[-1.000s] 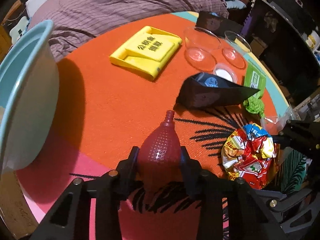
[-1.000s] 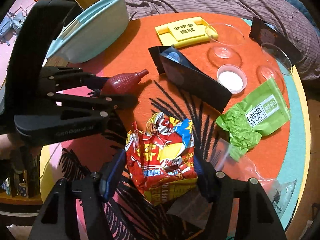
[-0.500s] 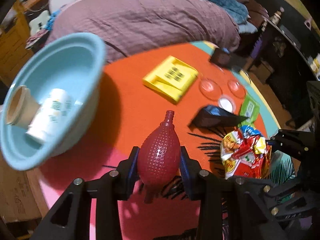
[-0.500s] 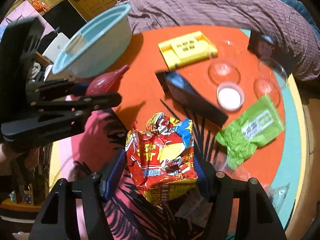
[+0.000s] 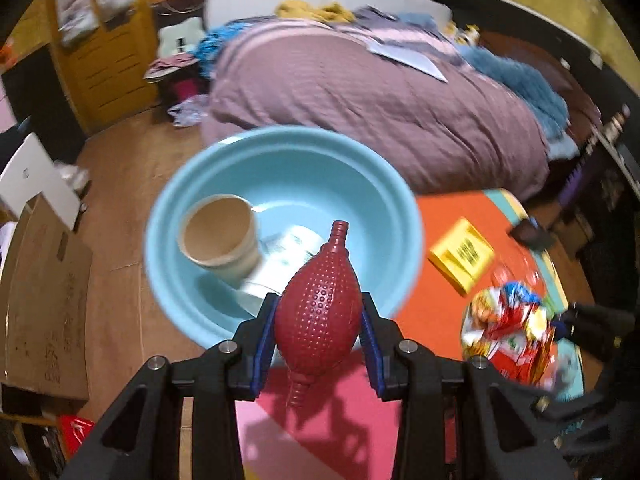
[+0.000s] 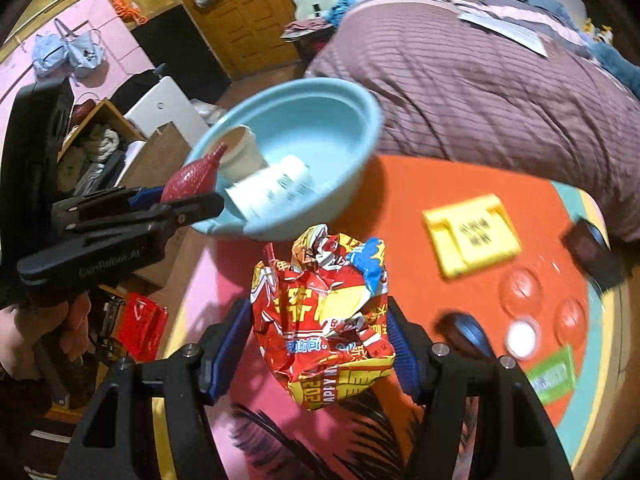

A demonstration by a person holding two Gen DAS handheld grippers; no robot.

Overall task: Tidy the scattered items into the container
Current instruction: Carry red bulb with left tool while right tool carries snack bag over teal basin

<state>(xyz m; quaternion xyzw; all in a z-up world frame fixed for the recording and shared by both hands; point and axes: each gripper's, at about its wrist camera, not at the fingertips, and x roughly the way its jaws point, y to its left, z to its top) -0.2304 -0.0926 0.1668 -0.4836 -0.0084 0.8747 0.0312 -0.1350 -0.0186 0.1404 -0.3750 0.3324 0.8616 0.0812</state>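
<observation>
My left gripper is shut on a red dotted rubber bulb and holds it in the air at the near rim of the light blue basin. The basin holds a brown paper cup and a white cup lying on its side. My right gripper is shut on a crumpled red snack bag, lifted above the table, with the basin ahead and to the left. The left gripper with the bulb shows at the basin's left edge.
On the round orange table lie a yellow box, clear glass dishes, a small white-filled dish, a green packet and dark packets. A bed stands behind; a cardboard box is on the floor at left.
Both grippers have risen and swung left toward the basin with their loads. The basin now sits right ahead of the bulb, and the snack bag hangs well above the table.
</observation>
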